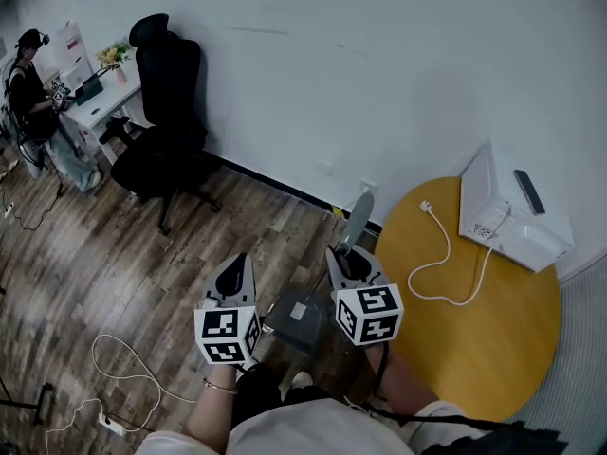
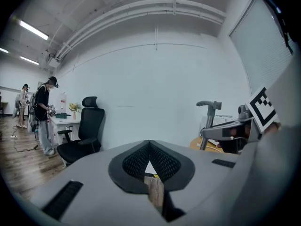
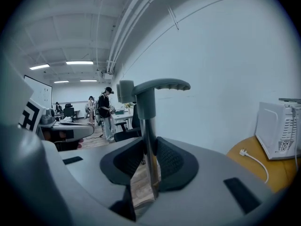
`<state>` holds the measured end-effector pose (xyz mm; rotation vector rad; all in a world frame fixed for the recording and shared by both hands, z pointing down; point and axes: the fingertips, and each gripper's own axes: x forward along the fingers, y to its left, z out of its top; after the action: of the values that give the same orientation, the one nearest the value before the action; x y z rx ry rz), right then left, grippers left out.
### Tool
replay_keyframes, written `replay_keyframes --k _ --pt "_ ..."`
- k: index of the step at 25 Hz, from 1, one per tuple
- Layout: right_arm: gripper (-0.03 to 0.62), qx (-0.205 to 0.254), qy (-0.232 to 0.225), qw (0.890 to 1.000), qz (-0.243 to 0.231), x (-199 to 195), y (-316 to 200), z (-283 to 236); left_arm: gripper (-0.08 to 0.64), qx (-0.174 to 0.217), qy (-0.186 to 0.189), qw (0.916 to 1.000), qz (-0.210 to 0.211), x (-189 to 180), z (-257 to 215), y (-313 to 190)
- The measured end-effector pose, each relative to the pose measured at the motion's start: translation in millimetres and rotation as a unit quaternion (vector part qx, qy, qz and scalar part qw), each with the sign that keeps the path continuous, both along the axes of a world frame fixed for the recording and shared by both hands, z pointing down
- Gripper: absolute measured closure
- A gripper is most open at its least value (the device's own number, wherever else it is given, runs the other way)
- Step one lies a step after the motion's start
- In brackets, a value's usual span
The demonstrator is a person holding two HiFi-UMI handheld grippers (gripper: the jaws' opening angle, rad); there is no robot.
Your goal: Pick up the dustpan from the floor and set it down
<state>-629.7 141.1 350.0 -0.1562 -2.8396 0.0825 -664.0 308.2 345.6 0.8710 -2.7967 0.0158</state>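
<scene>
Item: grey long-handled plastic dustpan (image 1: pixel 300 318), hanging clear of the floor just left of the round yellow worktop (image 1: pixel 474 349).
- Right hand-held gripper (image 3: pixel 148 142) is clamping its metal pole (image 3: pixel 151 173).
- Left hand-held gripper (image 2: pixel 149 144) is carrying nothing, jaws together.
- Risk: pan swinging, or pole sliding through the one-sided grip.
- Pan contents: cannot tell.

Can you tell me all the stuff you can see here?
dustpan: one, grey, bottom middle of the head view
desk: one, white, far left
office chair: one, black, beside the desk
person: one, dark top, at the desk
round table: one, yellow, right side
microwave: one, white, on the table
cable: one, white, on the table
floor cables: several, white, lower left
left gripper: one, grey, shut, empty
right gripper: one, grey, shut on the dustpan
</scene>
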Motion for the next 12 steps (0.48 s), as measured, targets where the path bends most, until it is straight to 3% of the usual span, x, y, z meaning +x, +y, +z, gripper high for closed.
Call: replay_keyframes --k 6,12 --pt "0.491 0.003 0.006 1.0 0.016 -40 0 7 0.543 0.007 0.007 0.9996 0.025 -53 10 -6" --pt "0.491 -0.005 0.014 0.998 0.054 -78 -23 12 0.543 0.006 -0.003 0.9966 0.082 -122 4 -34"
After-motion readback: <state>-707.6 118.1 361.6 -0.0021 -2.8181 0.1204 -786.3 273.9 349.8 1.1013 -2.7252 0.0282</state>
